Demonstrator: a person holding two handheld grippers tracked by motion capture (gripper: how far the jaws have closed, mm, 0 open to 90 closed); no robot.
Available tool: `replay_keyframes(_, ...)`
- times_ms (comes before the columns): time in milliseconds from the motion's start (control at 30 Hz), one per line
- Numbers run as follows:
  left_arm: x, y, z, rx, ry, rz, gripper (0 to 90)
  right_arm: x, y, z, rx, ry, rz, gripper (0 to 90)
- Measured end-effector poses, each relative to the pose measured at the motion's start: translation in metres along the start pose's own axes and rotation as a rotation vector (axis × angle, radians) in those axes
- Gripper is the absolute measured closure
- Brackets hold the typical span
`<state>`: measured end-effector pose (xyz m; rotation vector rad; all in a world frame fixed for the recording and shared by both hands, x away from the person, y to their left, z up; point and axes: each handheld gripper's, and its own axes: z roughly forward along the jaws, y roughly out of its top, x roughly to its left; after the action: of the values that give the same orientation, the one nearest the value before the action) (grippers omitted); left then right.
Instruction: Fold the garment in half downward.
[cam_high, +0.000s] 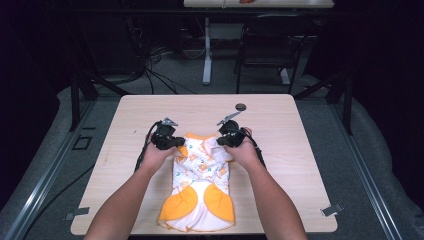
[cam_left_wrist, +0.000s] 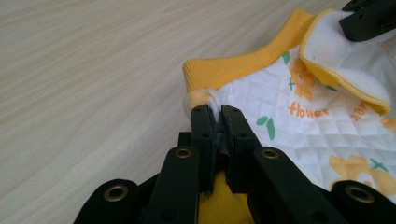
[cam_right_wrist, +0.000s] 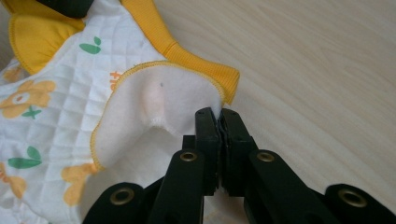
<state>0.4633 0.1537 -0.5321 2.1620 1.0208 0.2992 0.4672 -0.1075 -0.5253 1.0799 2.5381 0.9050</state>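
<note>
A small quilted garment (cam_high: 201, 180), white with orange flowers and orange panels, lies on the wooden table (cam_high: 280, 130). My left gripper (cam_high: 176, 143) is shut on its upper left corner, near the orange ribbed collar (cam_left_wrist: 233, 70); the cloth is pinched between the jaws at the left gripper (cam_left_wrist: 215, 108). My right gripper (cam_high: 223, 141) is shut on the upper right corner, with the white fleecy lining (cam_right_wrist: 159, 102) folded up in front of the right gripper (cam_right_wrist: 218, 111). In the left gripper view the other gripper's black tip (cam_left_wrist: 369, 18) shows at top right.
A small dark round disc (cam_high: 241, 106) is set in the table behind the garment. Bare wood surrounds the garment on all sides. Beyond the far edge stand a chair (cam_high: 267, 45), a table leg (cam_high: 207, 50) and floor cables (cam_high: 155, 70).
</note>
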Motion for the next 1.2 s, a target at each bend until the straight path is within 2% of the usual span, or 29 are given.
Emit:
replay_keyframes(300,0.000,0.009,-0.020,-0.059,0.003,0.010,84.4,0.003,0.012,-0.023,-0.046,-0.013,-0.049,87.1)
replay_keyframes(367,-0.001,0.013,-0.025,-0.067,0.003,0.022,84.5,0.003,0.015,-0.028,-0.068,-0.019,-0.048,87.1)
replay_keyframes(400,-0.001,0.015,-0.027,-0.073,0.008,0.029,84.4,0.003,0.016,-0.031,-0.062,-0.020,-0.055,87.2)
replay_keyframes(633,-0.001,0.024,-0.038,-0.114,0.018,0.035,84.4,0.005,0.026,-0.046,-0.091,-0.042,-0.087,87.3)
replay_keyframes(867,-0.004,0.034,-0.051,-0.163,0.027,0.060,84.3,0.008,0.037,-0.063,-0.134,-0.073,-0.111,87.2)
replay_keyframes(933,-0.006,0.034,-0.054,-0.165,0.017,0.076,84.4,0.010,0.037,-0.066,-0.147,-0.073,-0.124,87.3)
replay_keyframes(1000,-0.008,0.032,-0.055,-0.164,0.013,0.086,84.4,0.012,0.036,-0.069,-0.137,-0.078,-0.143,87.2)
replay_keyframes(1200,-0.013,0.021,-0.058,-0.172,-0.015,0.091,84.4,0.019,0.025,-0.072,-0.140,-0.068,-0.172,87.2)
